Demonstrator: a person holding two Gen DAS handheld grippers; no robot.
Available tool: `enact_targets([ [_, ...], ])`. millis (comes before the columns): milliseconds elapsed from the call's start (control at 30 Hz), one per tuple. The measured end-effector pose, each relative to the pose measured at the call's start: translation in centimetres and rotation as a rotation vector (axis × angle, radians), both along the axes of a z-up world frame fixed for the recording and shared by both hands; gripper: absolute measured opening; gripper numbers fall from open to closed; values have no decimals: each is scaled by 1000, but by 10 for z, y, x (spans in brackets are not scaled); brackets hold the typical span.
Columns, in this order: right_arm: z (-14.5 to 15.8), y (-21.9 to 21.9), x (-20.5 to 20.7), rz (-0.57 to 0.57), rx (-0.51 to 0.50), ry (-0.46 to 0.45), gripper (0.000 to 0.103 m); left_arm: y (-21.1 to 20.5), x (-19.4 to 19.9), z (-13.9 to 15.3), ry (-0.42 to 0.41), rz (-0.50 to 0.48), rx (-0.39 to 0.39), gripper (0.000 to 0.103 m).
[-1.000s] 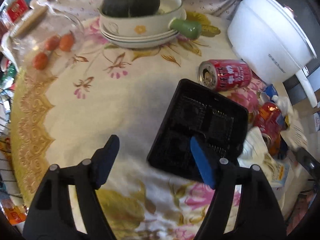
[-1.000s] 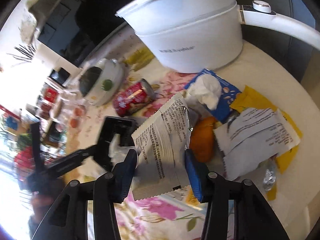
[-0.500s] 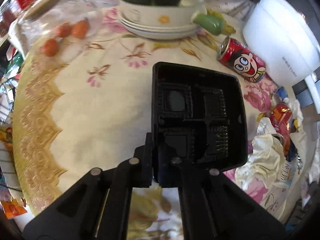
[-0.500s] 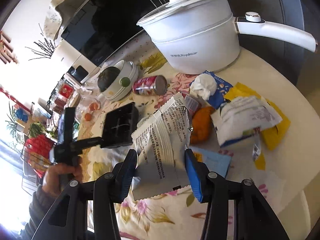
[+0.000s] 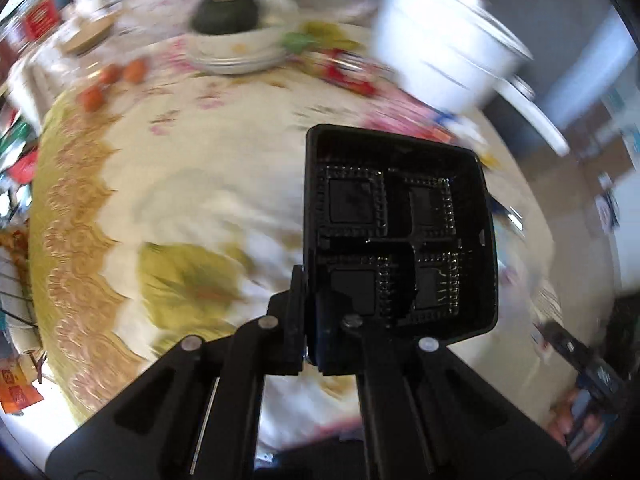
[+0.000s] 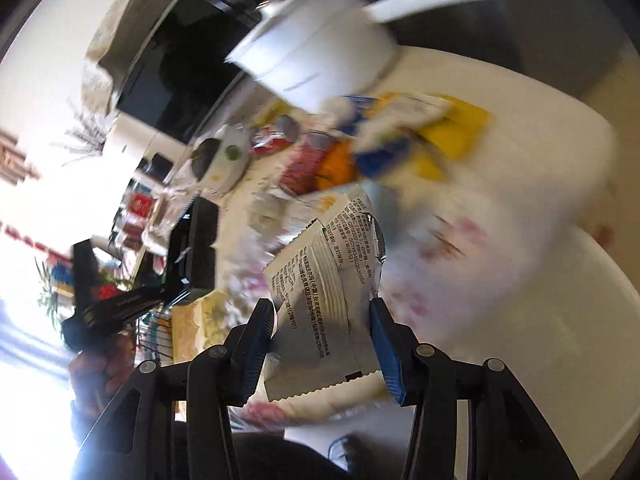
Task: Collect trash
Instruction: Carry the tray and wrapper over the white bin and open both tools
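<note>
My left gripper (image 5: 310,312) is shut on the edge of a black plastic tray (image 5: 400,228) with four compartments and holds it lifted above the floral tablecloth. It also shows in the right wrist view, where the tray (image 6: 196,236) hangs at the left. My right gripper (image 6: 322,340) is shut on a silver printed snack wrapper (image 6: 324,292) and holds it above the table. A red can (image 6: 272,140), an orange wrapper (image 6: 338,164) and blue and yellow packets (image 6: 452,128) lie behind it.
A white pot (image 5: 444,60) with a long handle stands at the far right. A bowl with a dark squash (image 5: 224,16) sits on stacked plates at the back. Small red fruits (image 5: 116,80) lie at the far left. Both views are motion-blurred.
The left gripper closed on the black tray's edge and lifted it off the table. The right gripper has raised the silver wrapper and swung away from the trash pile.
</note>
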State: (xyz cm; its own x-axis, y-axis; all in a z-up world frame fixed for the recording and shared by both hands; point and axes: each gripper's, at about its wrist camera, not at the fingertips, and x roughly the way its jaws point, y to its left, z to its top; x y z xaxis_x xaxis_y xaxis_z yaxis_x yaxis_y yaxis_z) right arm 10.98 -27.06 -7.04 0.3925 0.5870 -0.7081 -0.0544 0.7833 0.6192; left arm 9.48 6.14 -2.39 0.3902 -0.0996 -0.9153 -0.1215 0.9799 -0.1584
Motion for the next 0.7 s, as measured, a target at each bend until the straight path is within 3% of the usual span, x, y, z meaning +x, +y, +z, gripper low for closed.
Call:
enact_targets([
  [267,16,-83,-58,-189,-36,-17,50,-128,-39,5,-11,-303,48,5],
  [533,24,-130,-89,-294,-67,-35,50,-244,-55,-39,79,-546,147,5],
  [700,14,-127,-100,-273,-108,-23,50,-282,-54,-73,155,-611,172,5],
])
